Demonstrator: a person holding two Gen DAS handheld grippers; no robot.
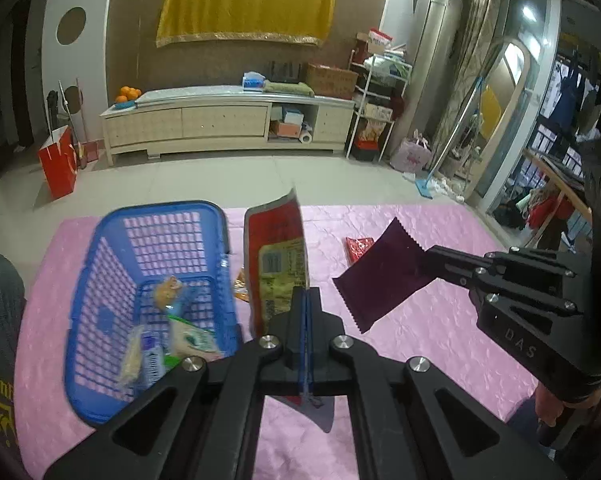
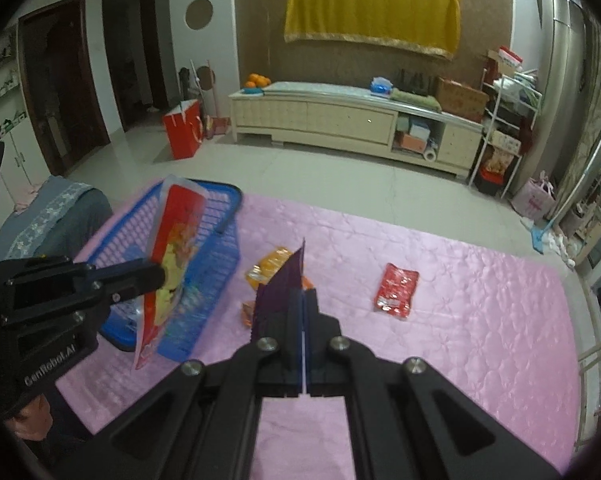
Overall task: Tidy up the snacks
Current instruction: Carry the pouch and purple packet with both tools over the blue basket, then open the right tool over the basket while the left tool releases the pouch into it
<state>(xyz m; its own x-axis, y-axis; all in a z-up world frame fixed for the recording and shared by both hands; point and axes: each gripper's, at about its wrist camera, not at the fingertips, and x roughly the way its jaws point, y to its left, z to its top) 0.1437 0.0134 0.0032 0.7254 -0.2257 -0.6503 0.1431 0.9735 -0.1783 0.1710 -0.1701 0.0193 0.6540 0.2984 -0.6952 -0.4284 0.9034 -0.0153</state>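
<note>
My left gripper (image 1: 307, 294) is shut on a red snack bag (image 1: 278, 256), which stands on edge above the pink table cover, just right of the blue basket (image 1: 100, 264). The right wrist view shows the same red snack bag (image 2: 172, 256) held in front of the blue basket (image 2: 220, 248) by my left gripper (image 2: 160, 274). A dark purple packet (image 1: 376, 276) hangs off the table, with my right gripper (image 1: 422, 260) shut on its corner. Seen edge-on in the right wrist view, the dark purple packet (image 2: 280, 292) rises from my right gripper (image 2: 303, 294). Several snacks lie in the basket.
A small red packet (image 2: 396, 292) and orange packets (image 2: 270, 266) lie loose on the pink cover (image 2: 460, 320). The small red packet (image 1: 358, 248) also shows behind the purple one. Beyond the table are tiled floor, a long low cabinet (image 1: 228, 120) and a red paper bag (image 1: 58, 164).
</note>
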